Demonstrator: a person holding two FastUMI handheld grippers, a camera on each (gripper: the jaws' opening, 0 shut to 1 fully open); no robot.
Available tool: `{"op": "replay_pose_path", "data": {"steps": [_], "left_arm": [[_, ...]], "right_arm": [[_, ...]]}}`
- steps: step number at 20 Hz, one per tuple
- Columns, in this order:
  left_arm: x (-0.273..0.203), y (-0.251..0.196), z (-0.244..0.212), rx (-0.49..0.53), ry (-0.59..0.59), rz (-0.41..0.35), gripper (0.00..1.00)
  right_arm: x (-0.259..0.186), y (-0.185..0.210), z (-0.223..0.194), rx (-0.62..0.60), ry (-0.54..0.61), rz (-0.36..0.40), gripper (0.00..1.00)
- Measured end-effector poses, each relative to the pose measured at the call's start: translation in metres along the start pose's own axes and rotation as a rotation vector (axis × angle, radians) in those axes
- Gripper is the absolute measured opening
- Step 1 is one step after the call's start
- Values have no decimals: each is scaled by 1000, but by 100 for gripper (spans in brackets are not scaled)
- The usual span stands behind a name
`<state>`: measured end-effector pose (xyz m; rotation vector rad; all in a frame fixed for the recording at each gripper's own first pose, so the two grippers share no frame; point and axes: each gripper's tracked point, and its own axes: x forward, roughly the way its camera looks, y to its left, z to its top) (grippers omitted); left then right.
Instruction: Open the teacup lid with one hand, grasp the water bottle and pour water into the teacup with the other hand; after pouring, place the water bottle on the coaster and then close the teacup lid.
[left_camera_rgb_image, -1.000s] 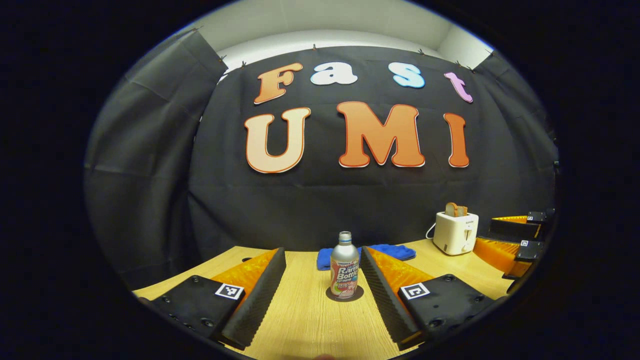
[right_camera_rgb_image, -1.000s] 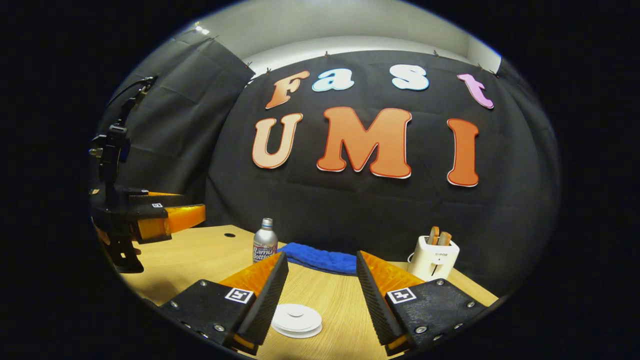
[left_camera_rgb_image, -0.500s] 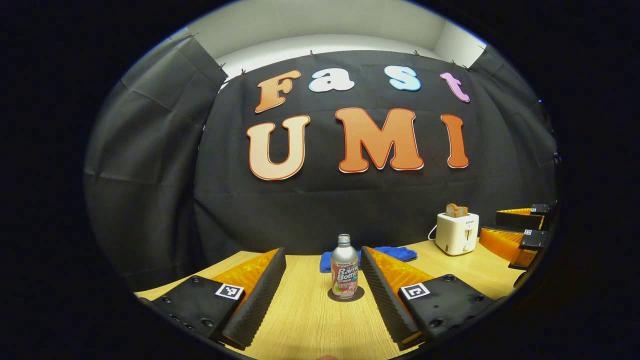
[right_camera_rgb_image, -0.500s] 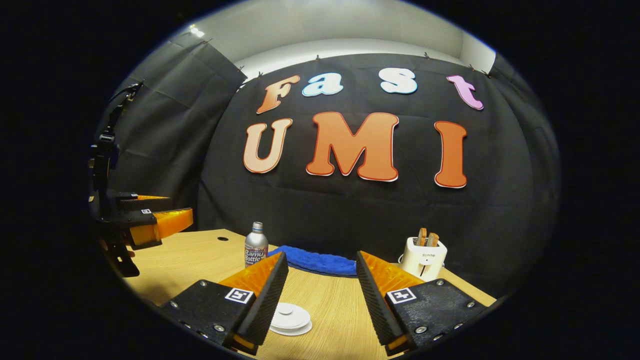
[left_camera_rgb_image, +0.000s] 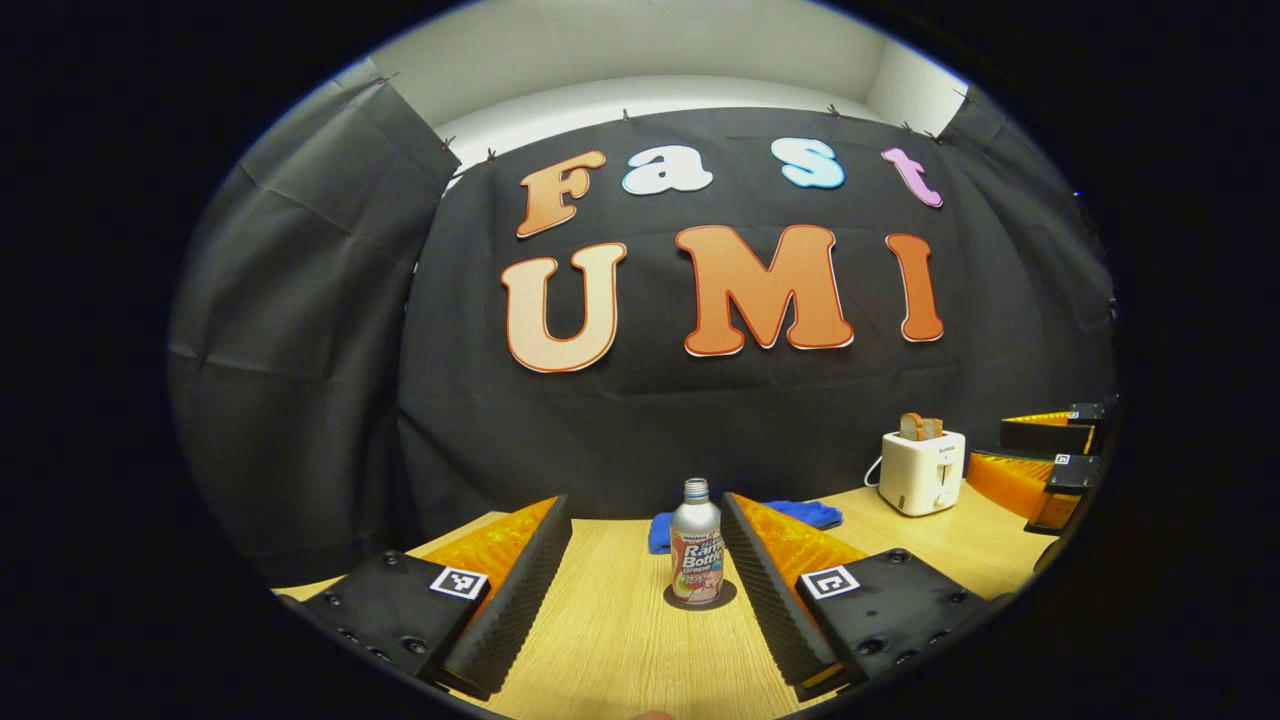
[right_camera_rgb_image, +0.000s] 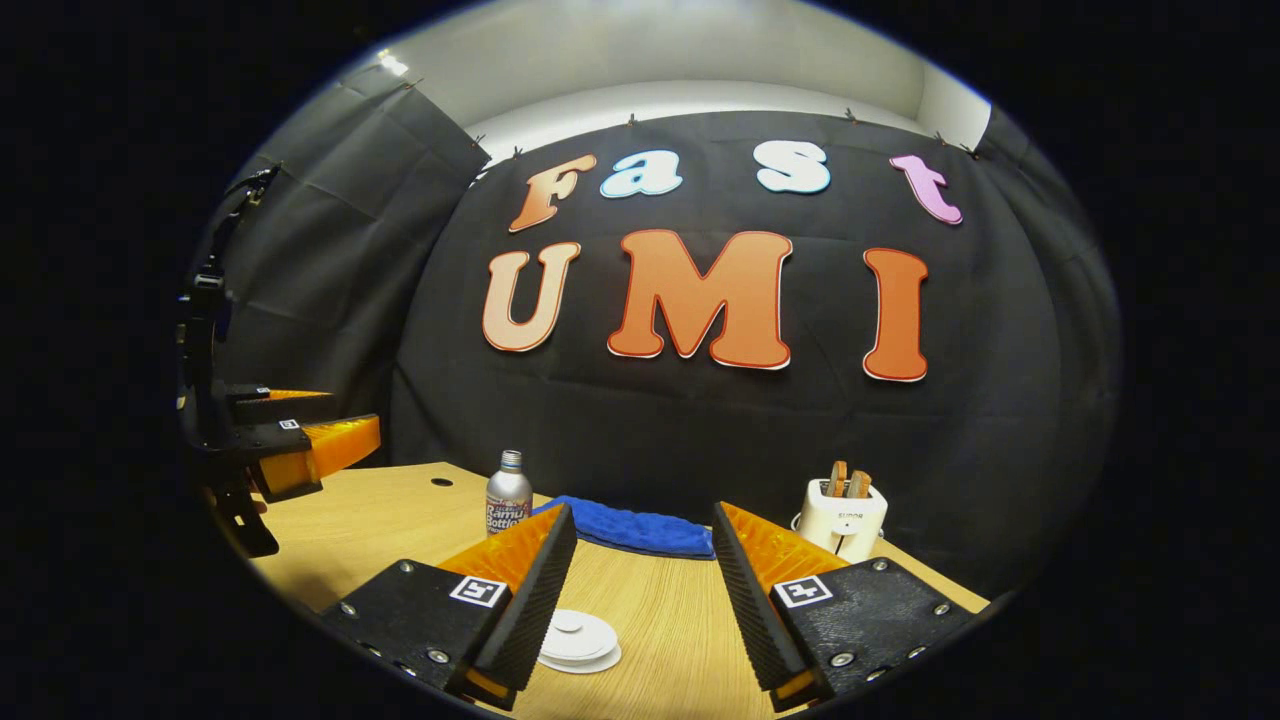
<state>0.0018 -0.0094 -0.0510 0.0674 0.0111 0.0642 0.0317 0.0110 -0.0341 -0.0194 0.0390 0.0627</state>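
Bottle sits on its coaster at 12 o'clock; left tongs and right tongs both gape wide, holding nothing.

In the left gripper view, the silver metal water bottle with a printed label is seen slightly right of its place a second ago, now close beside the right finger, and a little lower in the frame. The white toaster holding a brown slice and the other gripper at the right edge are shifted lower too.

In the right gripper view, the round white teacup lid has slid from lower centre toward the lower left, partly hidden behind the left finger. The bottle and the blue cloth are displaced leftward, and the far gripper sits lower left.
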Motion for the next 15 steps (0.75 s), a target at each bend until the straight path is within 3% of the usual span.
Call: {"op": "replay_pose_path", "data": {"steps": [2, 8, 9, 12, 13, 15], "left_arm": [[0, -15, -2, 8, -8, -6, 95], [0, -53, 1, 7, -13, -48, 99], [0, -57, 3, 13, -15, -49, 95], [-4, -59, 5, 23, -20, -35, 100], [-4, -59, 6, 21, -20, -34, 95], [-3, -56, 7, 22, -24, -20, 100]], "right_arm": [[-5, -14, -2, -6, 1, -17, 82], [-21, -44, -10, 0, 15, -44, 82], [-23, -48, -10, -1, 15, -44, 82], [-25, -53, -8, 15, 9, -39, 82], [-26, -54, -9, 17, 8, -33, 82], [-26, -56, -10, 17, 10, -37, 82]]}}
